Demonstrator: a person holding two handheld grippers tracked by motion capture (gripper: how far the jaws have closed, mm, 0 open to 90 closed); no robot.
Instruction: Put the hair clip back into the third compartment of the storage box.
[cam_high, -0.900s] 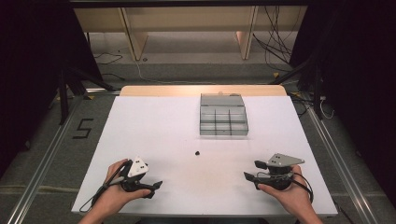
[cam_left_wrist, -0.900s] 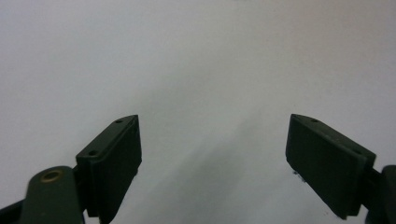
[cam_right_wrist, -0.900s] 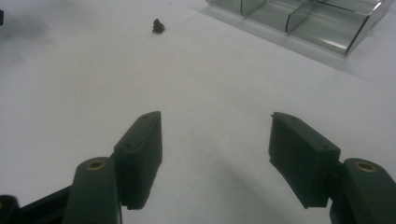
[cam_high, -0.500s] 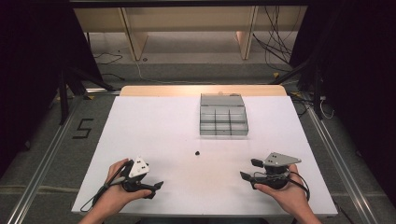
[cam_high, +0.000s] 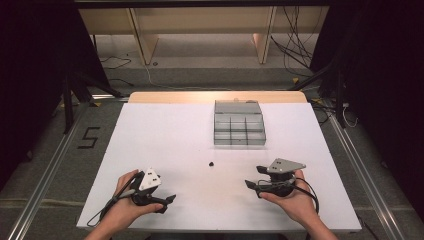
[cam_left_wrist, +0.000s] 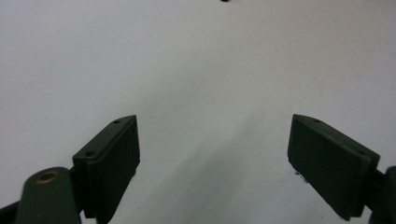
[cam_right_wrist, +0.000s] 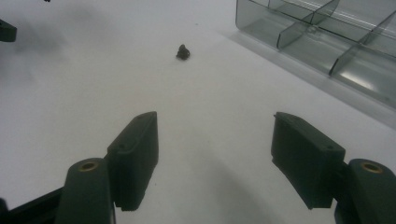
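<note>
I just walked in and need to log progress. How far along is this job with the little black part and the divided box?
Nothing looks done yet. The small black part lies loose on the white table, apart from the divided box, whose visible compartments look empty. Nothing is in hand: the left gripper and right gripper are both open and hold nothing. Probably left: picking the part up and putting it in the box.

The left claw (cam_left_wrist: 212, 163) stands with its two black jaws wide apart and nothing between them, over the bare white desk (cam_left_wrist: 187, 70). A small dark thing (cam_left_wrist: 225, 1) sits at the top edge, cut off.
</note>
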